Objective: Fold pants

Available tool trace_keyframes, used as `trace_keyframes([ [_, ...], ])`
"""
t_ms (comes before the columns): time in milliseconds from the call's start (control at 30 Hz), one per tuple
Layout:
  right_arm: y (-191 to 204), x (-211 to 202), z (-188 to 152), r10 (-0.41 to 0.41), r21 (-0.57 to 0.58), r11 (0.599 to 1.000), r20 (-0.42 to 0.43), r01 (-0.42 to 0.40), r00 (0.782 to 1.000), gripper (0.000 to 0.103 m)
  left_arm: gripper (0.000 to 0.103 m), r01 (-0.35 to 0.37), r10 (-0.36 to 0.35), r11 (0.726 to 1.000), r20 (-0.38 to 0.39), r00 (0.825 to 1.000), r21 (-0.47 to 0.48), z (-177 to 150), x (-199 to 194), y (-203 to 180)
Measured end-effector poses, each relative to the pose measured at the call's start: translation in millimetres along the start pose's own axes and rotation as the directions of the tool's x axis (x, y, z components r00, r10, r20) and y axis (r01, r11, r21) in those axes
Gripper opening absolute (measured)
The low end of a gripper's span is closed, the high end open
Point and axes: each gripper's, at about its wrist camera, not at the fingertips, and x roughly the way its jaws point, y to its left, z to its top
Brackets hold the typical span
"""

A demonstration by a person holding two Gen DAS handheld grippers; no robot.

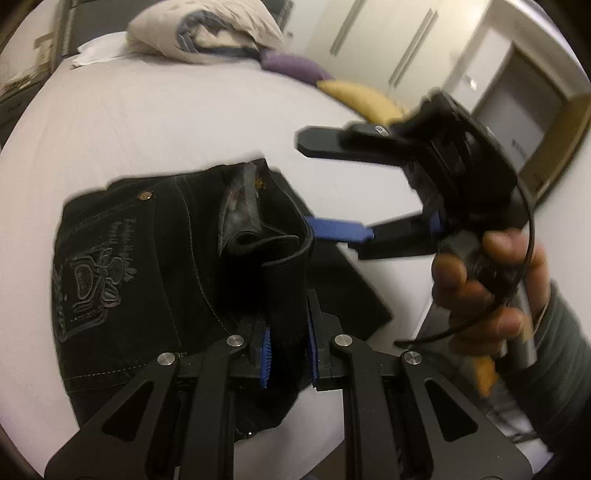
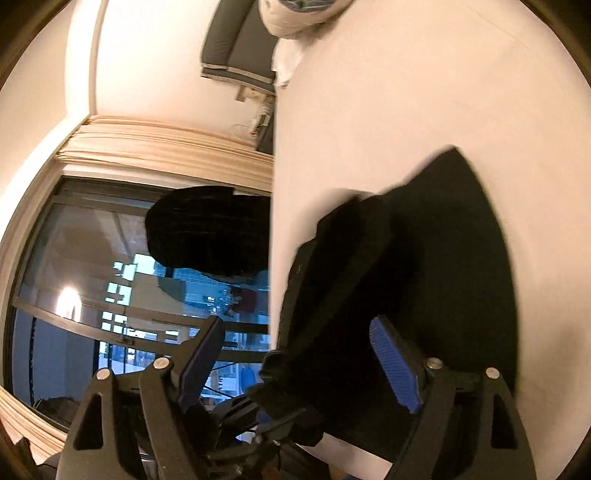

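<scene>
While the left wrist view looks down over a white bed (image 1: 155,122), the item catalogued is one pair of black pants (image 1: 147,258), already doubled into a compact bundle lying on the sheet, with an embroidered rear pocket and a metal rivet facing up. Left gripper (image 1: 288,347): fingers close together, clamped on a thick folded edge of the pants that rises from the bundle between the blue pads. Right gripper (image 1: 332,188): seen across the frame in a person's hand (image 1: 487,284), fingers spread wide, nothing between them, hanging above the bed just beside the bundle. Background: a rolled duvet (image 1: 207,33), a purple cushion and a yellow cushion at the far edge, wardrobe doors beyond.

Right wrist view: the right gripper (image 2: 299,354) again has its fingers wide apart, one blue pad (image 2: 397,365) showing plainly. The pants (image 2: 424,277) appear as a dark layered slab on the bed (image 2: 406,92), reaching in between the fingers; whether either pad touches the cloth cannot be told, and no pinch is visible. A dark window (image 2: 110,277) fills the left side.

Handling, by judgement: heavy denim-like cloth, soft but bulky, not slippery, not fragile. Stacked layers resist creasing and may spring open. Best hold is a hemmed or seamed edge, taking all layers together.
</scene>
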Motion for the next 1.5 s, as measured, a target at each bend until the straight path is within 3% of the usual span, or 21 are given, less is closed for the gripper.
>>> trace_keyframes([
  [167, -12, 5, -8, -0.01, 0.031, 0.999, -0.016, 0.01, 1.0, 0.084, 0.013, -0.056, 0.055, 0.997, 0.009, 0.998, 0.062, 13, 8, -14],
  [233, -3, 7, -7, -0.019, 0.001, 1.0, -0.032, 0.019, 0.999, 0.084, 0.013, -0.085, 0.085, 0.99, 0.004, 0.996, 0.11, -5, 11, -24],
  [333, 12, 20, -3, -0.124, -0.057, 0.991, -0.072, 0.12, 0.99, 0.082, 0.013, -0.144, 0.144, 0.971, 0.015, 0.989, 0.192, -12, 15, -38],
  [467, 16, 33, -1, -0.229, -0.108, 0.97, -0.126, 0.216, 0.965, 0.054, 0.013, -0.21, 0.21, 0.935, 0.029, 0.977, 0.286, -23, 14, -55],
  [533, 16, 33, -3, -0.279, -0.143, 0.955, -0.121, 0.261, 0.953, 0.029, 0.013, -0.239, 0.24, 0.913, 0.036, 0.97, 0.331, -26, 19, -65],
  [600, 15, 28, -2, -0.299, -0.159, 0.947, -0.106, 0.281, 0.948, 0.018, 0.013, -0.253, 0.258, 0.897, 0.036, 0.965, 0.361, -29, 25, -74],
  [933, 17, -1, 9, -0.287, -0.231, 0.937, -0.072, 0.264, 0.955, 0.017, 0.013, -0.248, 0.259, 0.865, 0.036, 0.965, 0.436, -26, 63, -108],
  [1500, -25, -3, 16, -0.253, -0.171, 0.957, -0.087, 0.236, 0.963, 0.017, 0.013, -0.248, 0.3, 0.824, -0.021, 0.954, 0.51, -30, 120, -140],
])
